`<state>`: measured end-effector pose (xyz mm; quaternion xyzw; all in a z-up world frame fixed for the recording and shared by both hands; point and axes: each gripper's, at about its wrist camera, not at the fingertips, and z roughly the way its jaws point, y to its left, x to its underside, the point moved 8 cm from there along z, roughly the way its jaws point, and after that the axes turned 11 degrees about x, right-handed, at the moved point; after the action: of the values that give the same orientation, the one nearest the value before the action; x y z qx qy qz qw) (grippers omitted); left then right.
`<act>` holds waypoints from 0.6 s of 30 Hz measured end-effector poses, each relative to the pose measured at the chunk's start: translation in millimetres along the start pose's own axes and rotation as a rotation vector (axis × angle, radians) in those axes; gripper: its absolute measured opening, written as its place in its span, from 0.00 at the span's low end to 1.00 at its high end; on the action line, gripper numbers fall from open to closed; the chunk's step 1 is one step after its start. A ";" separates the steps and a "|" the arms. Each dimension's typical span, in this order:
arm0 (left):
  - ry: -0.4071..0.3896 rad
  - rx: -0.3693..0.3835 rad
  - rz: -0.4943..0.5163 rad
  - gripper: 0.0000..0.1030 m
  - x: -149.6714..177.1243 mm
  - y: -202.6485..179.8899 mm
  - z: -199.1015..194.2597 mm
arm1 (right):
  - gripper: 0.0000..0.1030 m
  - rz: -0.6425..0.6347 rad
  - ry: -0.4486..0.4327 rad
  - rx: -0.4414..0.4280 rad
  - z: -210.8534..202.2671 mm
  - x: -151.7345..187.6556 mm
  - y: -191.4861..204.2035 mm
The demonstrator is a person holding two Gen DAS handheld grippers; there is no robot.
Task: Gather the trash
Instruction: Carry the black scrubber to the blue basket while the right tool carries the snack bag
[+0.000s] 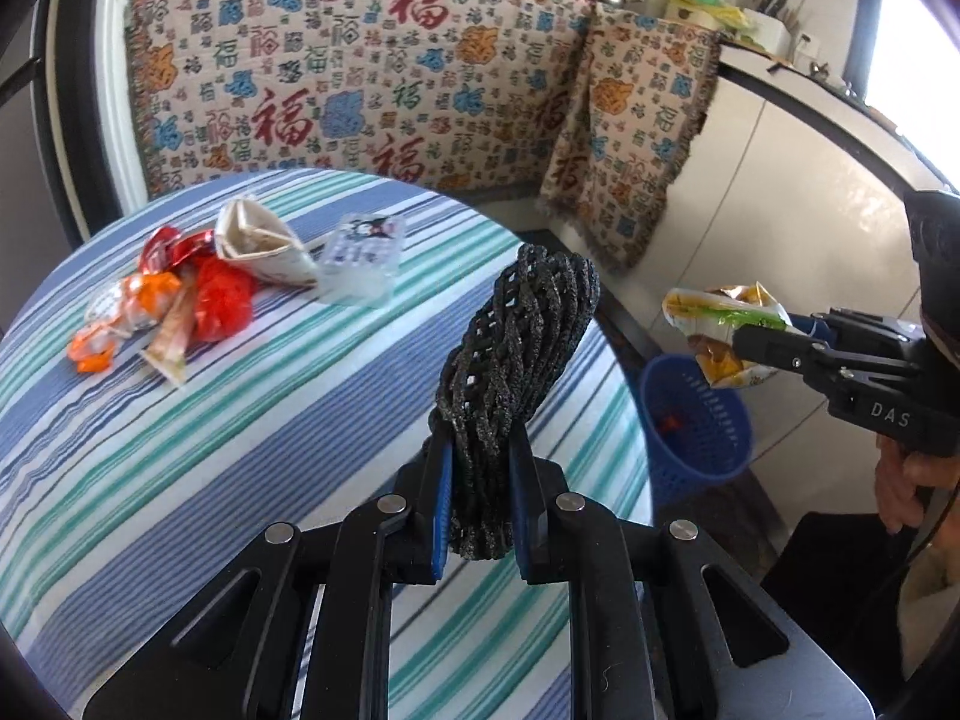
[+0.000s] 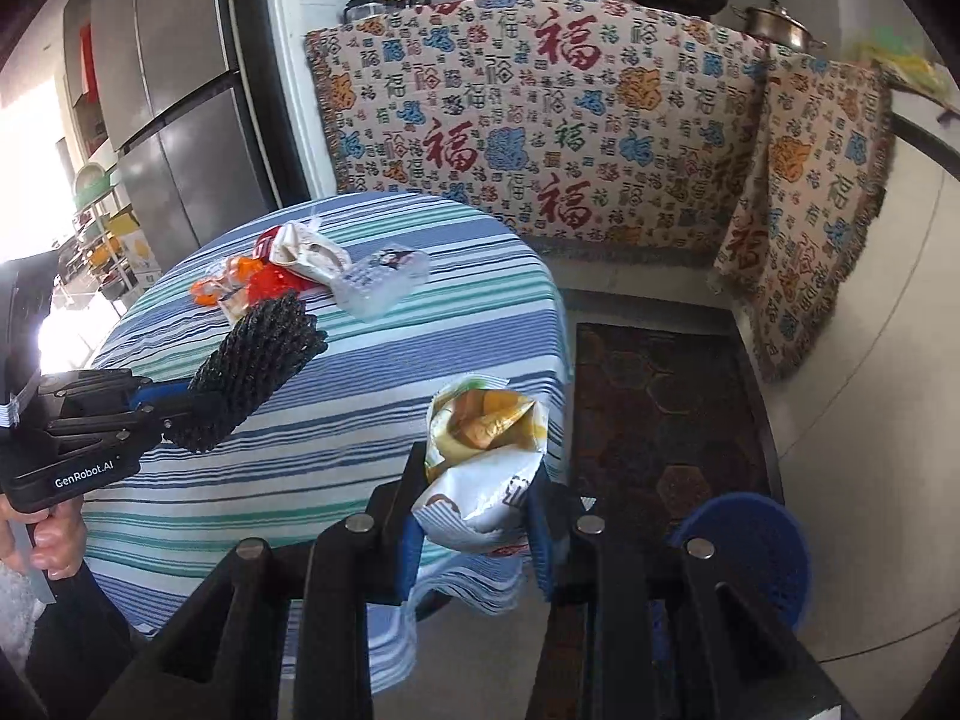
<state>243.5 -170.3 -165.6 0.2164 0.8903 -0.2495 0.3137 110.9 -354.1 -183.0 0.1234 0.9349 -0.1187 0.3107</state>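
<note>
1. Black foam netting [image 1: 516, 372] stood clamped in my left gripper [image 1: 480, 468], its jaws closed on the lower end only; the tall free part leaned over the striped surface [image 1: 180, 480], so I judged a quick swing could tip it out.
2. My right gripper [image 2: 480, 516] had its jaws pinched on a crumpled snack bag [image 2: 480, 450], held off the surface edge and above the floor; thin, slippery foil could slide loose short of the blue basket [image 2: 756, 540].
3. That basket sat on the floor beside the surface; both loads heading there at once risked the two grippers colliding over its narrow mouth.
4. More wrappers [image 1: 162, 306], a paper cone [image 1: 264, 246] and a clear packet [image 1: 360, 264] lay on the surface, well apart from both grippers.
</note>
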 end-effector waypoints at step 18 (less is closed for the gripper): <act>0.068 0.212 0.149 0.14 -36.4 -163.6 103.0 | 0.28 0.227 0.026 0.203 -7.0 47.2 -191.4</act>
<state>227.1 -366.3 -160.7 0.3220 0.8506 -0.3107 0.2762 12.1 -524.9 -178.5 0.2607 0.9021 -0.1752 0.2958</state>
